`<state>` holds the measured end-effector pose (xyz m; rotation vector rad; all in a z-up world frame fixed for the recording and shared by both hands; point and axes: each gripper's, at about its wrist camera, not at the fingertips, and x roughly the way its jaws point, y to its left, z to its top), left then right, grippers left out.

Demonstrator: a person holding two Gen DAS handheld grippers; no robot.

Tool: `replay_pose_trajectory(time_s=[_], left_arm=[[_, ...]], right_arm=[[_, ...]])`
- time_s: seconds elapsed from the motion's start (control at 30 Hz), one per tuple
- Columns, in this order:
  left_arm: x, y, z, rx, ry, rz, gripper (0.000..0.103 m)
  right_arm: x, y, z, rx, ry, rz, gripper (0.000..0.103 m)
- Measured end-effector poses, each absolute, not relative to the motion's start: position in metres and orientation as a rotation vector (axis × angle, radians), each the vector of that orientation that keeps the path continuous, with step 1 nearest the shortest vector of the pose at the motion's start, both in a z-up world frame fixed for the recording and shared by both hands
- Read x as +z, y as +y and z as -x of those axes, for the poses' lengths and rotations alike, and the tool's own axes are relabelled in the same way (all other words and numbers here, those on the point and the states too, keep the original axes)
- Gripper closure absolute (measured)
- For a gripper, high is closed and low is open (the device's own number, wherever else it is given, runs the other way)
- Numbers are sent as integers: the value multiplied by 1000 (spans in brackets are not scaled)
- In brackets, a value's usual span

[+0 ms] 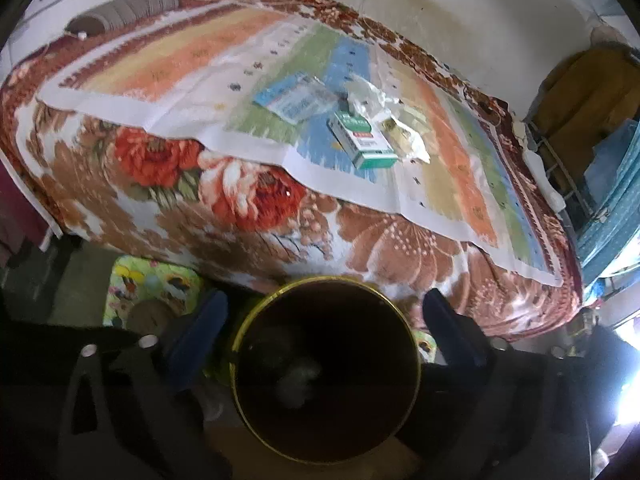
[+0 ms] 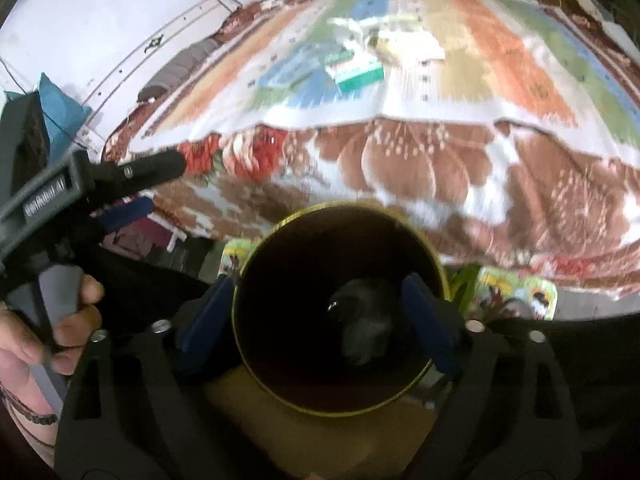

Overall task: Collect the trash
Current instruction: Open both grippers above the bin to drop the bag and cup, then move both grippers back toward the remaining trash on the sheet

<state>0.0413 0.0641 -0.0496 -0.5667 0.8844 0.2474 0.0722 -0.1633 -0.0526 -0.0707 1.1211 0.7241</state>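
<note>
While hovering over the bin (image 1: 326, 279) at bottom centre of both views, spread wide and gripping nothing: left gripper (image 1: 326, 332) and right gripper (image 2: 318, 318) alike, with only the bin's dark mouth showing between the blue pads. Already dropped in, by the look of it, a dark lump (image 2: 360, 320) at the bottom. Left to collect, up in the middle of the frame and well apart from the bin: a green-and-white box (image 1: 362, 140), a blue-and-white packet (image 1: 294, 98), a crumpled clear wrapper (image 1: 370, 96) and a yellowish wrapper (image 1: 404, 138), all bunched together on the striped cloth (image 1: 180, 72) over the floral blanket (image 1: 240, 200). Could easily clip the yellow rim on pulling away and tip the bin, the right pads seeming dipped just inside it. Could also pinch up the striped cloth along with a flat wrapper, soft bedding giving way under the pads, and drag the other pieces off toward the blanket's edge. Might lose the slick box from a shallow bite during the carry back. Worth watching too for a knock between the two tools, so near each other over one opening.
</note>
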Motion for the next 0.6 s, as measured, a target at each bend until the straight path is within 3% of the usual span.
replay_pose_trajectory(time_s=[0.07, 0.6], left_arm=[[-48, 67, -44, 263, 880, 555, 6], [-25, 105, -97, 277, 907, 548, 6]], right_arm=[[-47, -164, -77, 721, 1094, 65, 9], [-8, -144, -122, 745, 980, 152, 9]])
